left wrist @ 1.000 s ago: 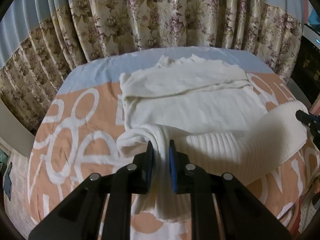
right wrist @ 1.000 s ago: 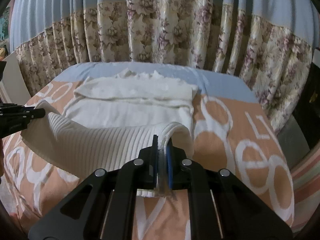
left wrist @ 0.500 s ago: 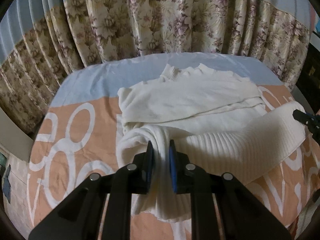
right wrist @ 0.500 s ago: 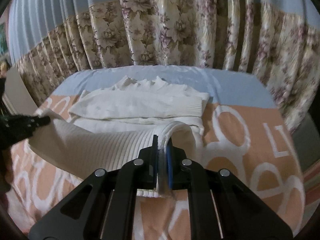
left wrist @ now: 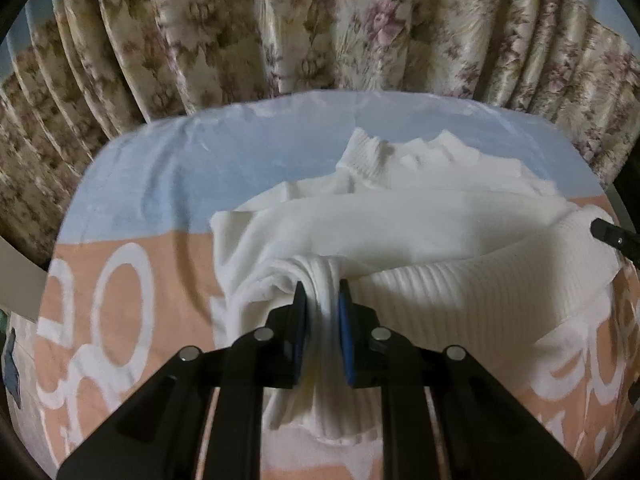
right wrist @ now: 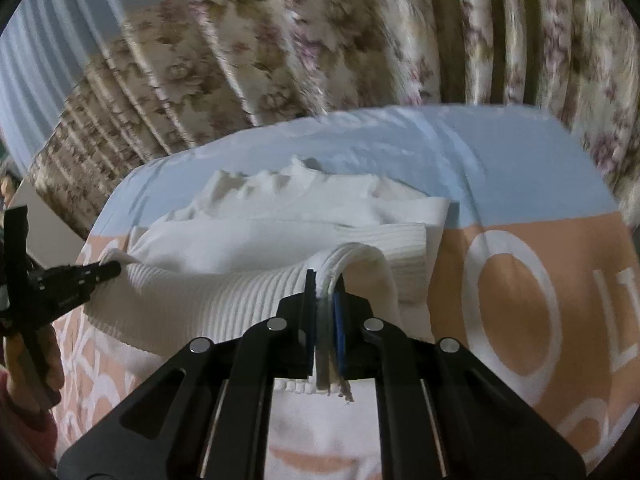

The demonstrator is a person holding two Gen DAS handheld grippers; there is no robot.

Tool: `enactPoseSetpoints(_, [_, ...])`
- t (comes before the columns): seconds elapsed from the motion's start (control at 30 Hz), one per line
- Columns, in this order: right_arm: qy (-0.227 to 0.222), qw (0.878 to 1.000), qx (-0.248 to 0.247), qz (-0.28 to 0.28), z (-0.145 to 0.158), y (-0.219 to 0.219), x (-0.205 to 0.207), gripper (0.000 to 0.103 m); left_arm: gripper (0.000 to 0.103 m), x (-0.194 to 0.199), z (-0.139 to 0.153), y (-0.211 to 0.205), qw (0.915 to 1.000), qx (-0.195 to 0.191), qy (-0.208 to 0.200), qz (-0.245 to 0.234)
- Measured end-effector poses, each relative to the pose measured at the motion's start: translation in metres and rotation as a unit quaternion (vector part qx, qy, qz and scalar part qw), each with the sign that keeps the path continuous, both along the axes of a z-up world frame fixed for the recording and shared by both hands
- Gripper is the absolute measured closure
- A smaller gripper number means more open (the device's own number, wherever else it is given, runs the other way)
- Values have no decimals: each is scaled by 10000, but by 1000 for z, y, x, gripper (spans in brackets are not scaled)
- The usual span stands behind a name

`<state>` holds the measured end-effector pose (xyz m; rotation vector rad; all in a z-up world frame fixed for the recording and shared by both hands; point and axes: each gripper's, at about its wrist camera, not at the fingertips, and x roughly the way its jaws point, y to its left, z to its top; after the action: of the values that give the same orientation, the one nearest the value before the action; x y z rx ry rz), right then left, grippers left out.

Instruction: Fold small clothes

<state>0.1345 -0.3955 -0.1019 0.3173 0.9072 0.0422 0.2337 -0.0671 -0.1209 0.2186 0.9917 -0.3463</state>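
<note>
**A:** Where do you stand? Your left tongs (left wrist: 322, 312) are clamped on a thick bunch of the white sweater (left wrist: 400, 232) at one hem corner, and your right tongs (right wrist: 325, 296) are pinched tight on a thin bit of the ribbed hem (right wrist: 224, 300) at the other corner. The hem hangs lifted between them, over the body of the sweater, which lies on the bed (right wrist: 520, 184) near its far edge, collar (left wrist: 384, 156) toward the curtain (left wrist: 320, 28).

**B:** So what could go wrong for you from here?

**A:** Mostly the right grip, I'd say. You hold only a sliver of knit there — a tug sideways, or the two tongs drifting apart, could pull it free and drop that corner short of the fold.

**B:** And the left side?

**A:** It is bunched, not flat. If you lay it down as it is, I'd expect a lump or a twisted edge near the bed's left side rather than a clean crease.

**B:** Anything else to watch?

**A:** The folded sleeve (right wrist: 376, 236) lying across the chest. Drag the hem low over it and you may sweep it out of place — keep the hem raised until it is above where you want it. Also, set both corners down evenly, or the fold will land skewed toward the far edge.
</note>
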Motion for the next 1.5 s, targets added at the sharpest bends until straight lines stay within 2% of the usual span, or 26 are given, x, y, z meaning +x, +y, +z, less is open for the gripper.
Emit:
enactPoseSetpoints(0.1, [194, 9996, -195, 8, -20, -1, 14, 95, 87, 11, -16, -5, 9999, 97, 87, -39])
enactPoseSetpoints(0.23, [350, 9982, -472, 86, -40, 4, 20, 95, 85, 13, -27, -11, 9995, 294, -7, -115])
enactPoseSetpoints(0.33, [304, 9982, -511, 118, -41, 6, 18, 95, 84, 17, -29, -10, 9996, 234, 9, -134])
enactPoseSetpoints(0.4, [253, 9982, -531, 128, -36, 4, 16, 90, 83, 21, -25, -7, 9998, 96, 78, -133])
enactPoseSetpoints(0.43, [175, 9985, -503, 111, -31, 3, 15, 87, 74, 22, -22, -4, 9998, -25, 134, -123])
enactPoseSetpoints(0.47, [71, 9990, -437, 93, -25, 0, 11, 76, 47, 22, -17, 0, 9999, -112, 77, -87])
enactPoseSetpoints(0.5, [-19, 9991, -421, 58, -19, -1, 8, 65, 28, 21, -12, 3, 9999, -107, -46, -12])
enactPoseSetpoints(0.53, [-116, 9990, -440, 12, -14, -3, 4, 63, 9, 18, -3, 9, 9990, 33, -393, 200])
enactPoseSetpoints(0.57, [-187, 9986, -491, -29, -8, -4, 0, 63, 9, 15, 3, 12, 9976, 123, -621, 296])
enactPoseSetpoints(0.6, [-200, 9985, -514, -46, -5, -4, -3, 63, 9, 14, 7, 15, 9972, 148, -672, 305])
enactPoseSetpoints(0.73, [-93, 9989, -451, -46, -4, -4, -10, 63, 9, 8, 12, 29, 9982, 51, -458, 376])
enactPoseSetpoints(0.97, [178, 9988, -419, 164, -19, 12, -18, 63, 10, -27, -8, 20, 9996, -248, 79, 133])
enactPoseSetpoints(1.0, [214, 9988, -396, 185, -22, 13, -18, 63, 14, -29, -11, 17, 9997, -219, 84, 119])
enactPoseSetpoints(1.07, [276, 9988, -340, 207, -27, 16, -16, 65, 48, -30, -19, 10, 9997, -106, 178, 87])
enactPoseSetpoints(1.17, [445, 9978, -396, 284, -36, 18, -12, 96, 72, -24, -29, 10, 9990, -232, 378, 77])
enactPoseSetpoints(1.23, [474, 9971, -463, 363, -39, 19, -12, 95, 83, -20, -32, 14, 9974, -456, 557, 55])
enactPoseSetpoints(1.33, [409, 9976, -347, 440, -36, 18, -12, 96, 85, -17, -29, 13, 9973, -496, 545, -33])
enactPoseSetpoints(1.4, [203, 9983, -378, 405, -24, 15, -10, 96, 86, -15, -22, 12, 9977, -484, 462, -94])
enactPoseSetpoints(1.5, [-56, 9989, -354, 314, -7, 8, -1, 96, 86, -1, -7, 12, 9970, -664, 382, -90])
